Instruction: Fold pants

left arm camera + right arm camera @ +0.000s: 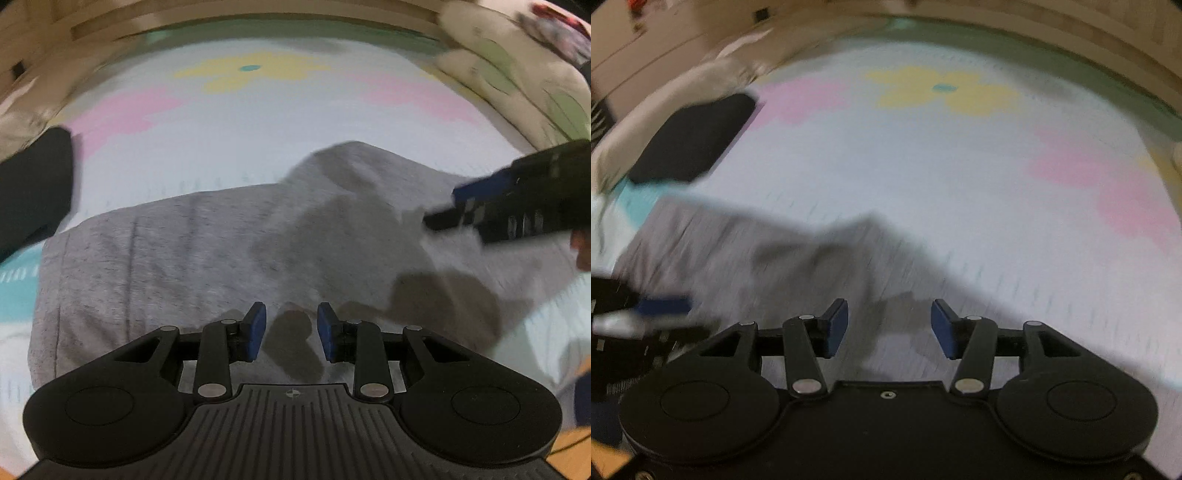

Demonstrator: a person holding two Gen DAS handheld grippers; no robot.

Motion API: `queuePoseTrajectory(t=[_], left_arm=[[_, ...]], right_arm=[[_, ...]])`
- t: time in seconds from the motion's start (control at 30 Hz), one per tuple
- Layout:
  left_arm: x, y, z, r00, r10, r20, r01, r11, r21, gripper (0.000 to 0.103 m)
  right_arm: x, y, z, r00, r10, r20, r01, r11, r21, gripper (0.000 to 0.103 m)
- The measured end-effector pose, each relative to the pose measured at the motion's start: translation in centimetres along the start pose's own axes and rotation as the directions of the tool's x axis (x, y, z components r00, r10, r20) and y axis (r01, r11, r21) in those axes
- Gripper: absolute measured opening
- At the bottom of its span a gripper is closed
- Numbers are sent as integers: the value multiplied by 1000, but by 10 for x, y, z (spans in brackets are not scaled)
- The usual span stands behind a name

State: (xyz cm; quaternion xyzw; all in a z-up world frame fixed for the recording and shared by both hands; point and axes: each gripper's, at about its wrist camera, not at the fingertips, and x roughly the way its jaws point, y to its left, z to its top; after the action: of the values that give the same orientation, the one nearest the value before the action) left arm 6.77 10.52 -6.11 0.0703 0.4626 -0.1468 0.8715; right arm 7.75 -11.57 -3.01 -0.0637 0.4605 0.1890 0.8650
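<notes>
The soft grey heathered jersey pants [207,243] lay in a folded bundle beneath and ahead of both claws, on a pale flowered bedsheet [236,122]; the left claw [291,330] hung parted and empty; the right claw [889,325] gaped, released, empty; light, limp, unslippery cloth, likely best pinched at a folded edge or corner.

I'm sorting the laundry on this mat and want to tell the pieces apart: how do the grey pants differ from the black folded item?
The grey pants are light heathered grey; the black folded item is solid black. The grey pants cover a wide stretch of the mat with a raised, rumpled fold; the black folded item is a smaller, flat, neat block. The pants lie just ahead of both grippers, the black item farther off, at the mat's edge. Both rest on the mat.
</notes>
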Motion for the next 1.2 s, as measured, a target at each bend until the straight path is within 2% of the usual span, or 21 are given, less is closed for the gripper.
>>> queuePoseTrajectory(t=[0.07,0.1,0.17,0.2,0.27,0.33,0.37,0.47,0.57,0.63,0.73,0.8,0.87,0.9,0.97,1.07,1.2], left_arm=[[0,-9,-7,1000,0,-5,0,998,59,30],[5,-12,-11,999,14,-35,-11,996,93,30],[24,-14,-24,989,83,-124,-61,984,167,39],[22,-13,-28,992,83,-91,-67,984,166,41],[19,-13,-27,991,88,-104,-71,984,162,41],[18,-10,-24,988,95,-118,-78,987,140,41],[17,-9,-23,987,110,-118,-93,986,139,41],[10,-12,-16,985,161,-64,-150,977,150,40],[-4,-19,-10,993,112,40,-116,985,127,40],[-2,-28,-5,995,74,63,-81,990,117,40],[9,-43,-2,999,28,35,-32,990,136,40],[24,-51,-3,999,47,-23,-43,987,155,40],[45,-56,-6,988,87,-128,-63,981,183,41],[46,-59,-8,989,101,-106,-79,978,192,41],[45,-65,-2,985,129,-118,-102,971,216,40],[35,-69,11,995,87,-51,-78,984,162,40],[43,-89,31,998,63,-2,-62,985,161,41]], right_arm=[[-3,13,-19,1000,16,-22,-17,999,-39,58],[-4,19,-28,999,26,-31,-28,998,-56,58],[-3,29,-46,998,25,-60,-31,993,-113,56],[-1,33,-57,997,-5,-81,-7,987,-158,56],[9,37,-80,986,-110,-126,73,961,-267,54],[5,31,-91,986,-154,-69,128,948,-290,64],[5,26,-91,981,-176,-83,147,951,-271,64],[0,9,-87,980,-168,-105,149,974,-169,64],[-4,2,-88,979,-184,-86,171,975,-145,64],[-10,-4,-89,983,-176,-60,167,978,-126,64],[-14,-11,-88,984,-170,-58,165,983,-81,64],[-15,-20,-85,981,-186,-54,184,982,-50,64],[-18,-34,-87,976,-210,-57,210,978,1,64],[-20,-44,-87,973,-223,-59,225,974,34,64],[-28,-68,-90,963,-262,-66,268,957,112,64],[-40,-114,-92,941,-327,-92,339,910,239,64],[-63,-196,-96,904,-394,-167,427,804,415,64]])
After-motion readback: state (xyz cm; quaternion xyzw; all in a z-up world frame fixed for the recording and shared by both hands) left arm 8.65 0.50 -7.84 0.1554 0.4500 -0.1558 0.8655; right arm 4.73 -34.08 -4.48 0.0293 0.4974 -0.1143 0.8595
